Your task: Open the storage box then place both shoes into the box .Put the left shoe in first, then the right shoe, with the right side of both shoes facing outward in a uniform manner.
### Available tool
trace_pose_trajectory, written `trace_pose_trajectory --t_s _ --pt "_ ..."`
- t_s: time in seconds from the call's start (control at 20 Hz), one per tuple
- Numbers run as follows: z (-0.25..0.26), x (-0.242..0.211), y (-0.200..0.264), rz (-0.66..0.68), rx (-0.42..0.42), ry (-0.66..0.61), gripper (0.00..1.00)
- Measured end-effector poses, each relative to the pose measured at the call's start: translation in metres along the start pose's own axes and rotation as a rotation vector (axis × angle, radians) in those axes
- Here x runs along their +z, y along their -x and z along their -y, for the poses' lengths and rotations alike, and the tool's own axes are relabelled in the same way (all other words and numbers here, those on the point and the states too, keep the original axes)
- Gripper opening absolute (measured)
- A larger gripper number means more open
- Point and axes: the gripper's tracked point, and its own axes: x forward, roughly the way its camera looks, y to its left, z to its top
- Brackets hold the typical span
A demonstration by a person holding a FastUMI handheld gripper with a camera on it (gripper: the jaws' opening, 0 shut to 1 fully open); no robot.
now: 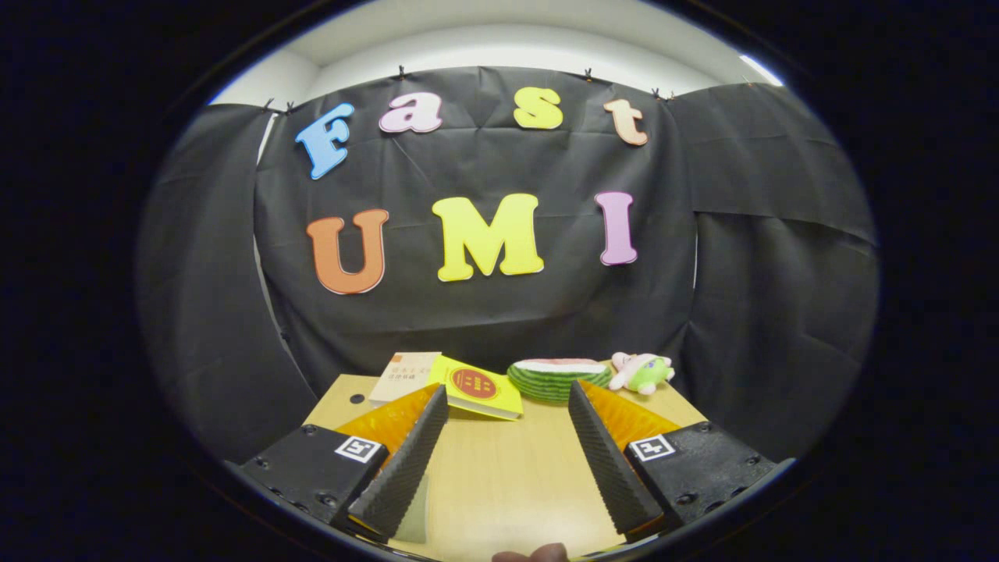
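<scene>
Jaws (507,437) wide, nothing held, over bare wood surface (499,476). Box and shoes not among things ahead, so can't tell where. Risk: sweeping fwd blind, knocking yellow book (478,386), watermelon toy (556,378) or plush (641,371) just beyond tips, near far edge. Free room btw jaws and close in.

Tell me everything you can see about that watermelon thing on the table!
The watermelon looks like a toy slice: a green striped rind below, a reddish flat top with a pale edge. It lies at the far end of the wooden table, beyond the open gripper jaws. A yellow book sits beside it on one side, a pink-and-green plush toy on the other.
</scene>
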Motion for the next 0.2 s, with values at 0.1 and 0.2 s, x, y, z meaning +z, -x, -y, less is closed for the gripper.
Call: trace_pose_trajectory --t_s 0.1,0.2 --pt "0.0 0.0012 -0.0002 0.003 0.003 0.0 1.0" --pt "0.0013 0.0026 -0.0001 0.009 0.002 0.003 1.0"
